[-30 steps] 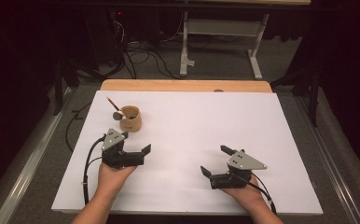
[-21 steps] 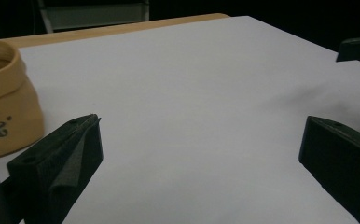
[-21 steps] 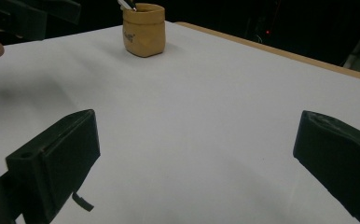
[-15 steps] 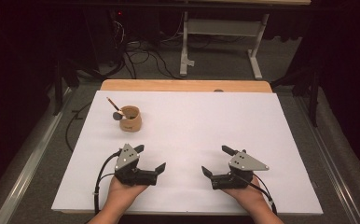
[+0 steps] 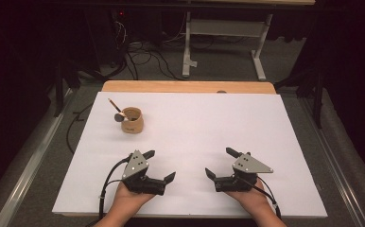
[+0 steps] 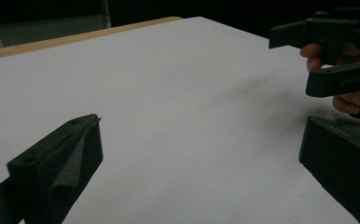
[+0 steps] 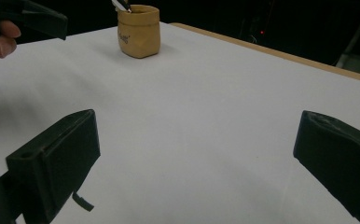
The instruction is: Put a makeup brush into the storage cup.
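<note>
**Idle stance, both grippers unloaded: hazards ahead of the next reach**

While both my hands rest near the near edge of the counter (image 5: pixel 195 123), neither tool carries anything. My left gripper (image 5: pixel 161 166) has its jaws spread wide and empty, pointing across toward my right gripper (image 5: pixel 221 163), whose jaws are likewise apart and empty. The two stand near each other, not touching.

The nearest work item is the small tan pot (image 5: pixel 133 120), upright on the white sheet toward the far left, well apart from both tools. A brush (image 5: pixel 115 109) leans out of its mouth, handle tilted up and to the left. In the right gripper view the pot (image 7: pixel 139 30) stands far ahead, at upper left.

Hazards, as I judge them:

1. Tipping. The pot looks light and soft-walled; an approach that clips its rim, or a closure on one wall alone, could topple it.
2. Brush strike. The protruding handle could catch a jaw on a careless descent, levering the pot over or flicking the brush out.
3. Collision. The grippers face each other; converging reaches toward the pot could knock jaw tips together.
</note>
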`<action>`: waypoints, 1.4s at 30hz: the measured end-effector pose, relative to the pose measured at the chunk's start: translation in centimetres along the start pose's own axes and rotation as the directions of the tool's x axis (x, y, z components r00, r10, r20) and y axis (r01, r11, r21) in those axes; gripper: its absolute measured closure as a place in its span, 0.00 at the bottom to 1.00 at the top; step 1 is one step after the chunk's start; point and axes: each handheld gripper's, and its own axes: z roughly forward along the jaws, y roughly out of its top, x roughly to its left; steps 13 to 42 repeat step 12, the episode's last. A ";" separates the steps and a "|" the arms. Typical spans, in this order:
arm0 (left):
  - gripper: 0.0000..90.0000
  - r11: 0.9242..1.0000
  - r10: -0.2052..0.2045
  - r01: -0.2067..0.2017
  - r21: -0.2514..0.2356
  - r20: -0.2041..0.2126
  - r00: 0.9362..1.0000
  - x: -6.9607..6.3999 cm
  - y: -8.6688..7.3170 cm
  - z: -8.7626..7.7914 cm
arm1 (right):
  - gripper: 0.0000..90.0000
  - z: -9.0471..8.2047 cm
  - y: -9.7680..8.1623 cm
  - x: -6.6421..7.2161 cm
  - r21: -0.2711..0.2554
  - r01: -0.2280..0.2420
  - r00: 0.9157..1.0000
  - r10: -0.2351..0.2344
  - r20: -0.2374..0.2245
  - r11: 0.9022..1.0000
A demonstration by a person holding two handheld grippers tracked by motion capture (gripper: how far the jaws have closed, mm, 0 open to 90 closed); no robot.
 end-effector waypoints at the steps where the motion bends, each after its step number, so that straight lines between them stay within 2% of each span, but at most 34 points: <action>1: 0.00 1.000 -0.002 0.002 -0.003 0.000 1.000 0.1 0.0 -0.1 | 0.02 0.0 0.0 0.0 0.001 -0.001 1.000 0.001 0.000 1.000; 42: 0.00 1.000 -0.007 0.007 -0.012 0.005 1.000 0.2 0.1 -0.3 | 0.02 0.0 -0.1 0.0 0.001 -0.009 1.000 0.009 0.007 1.000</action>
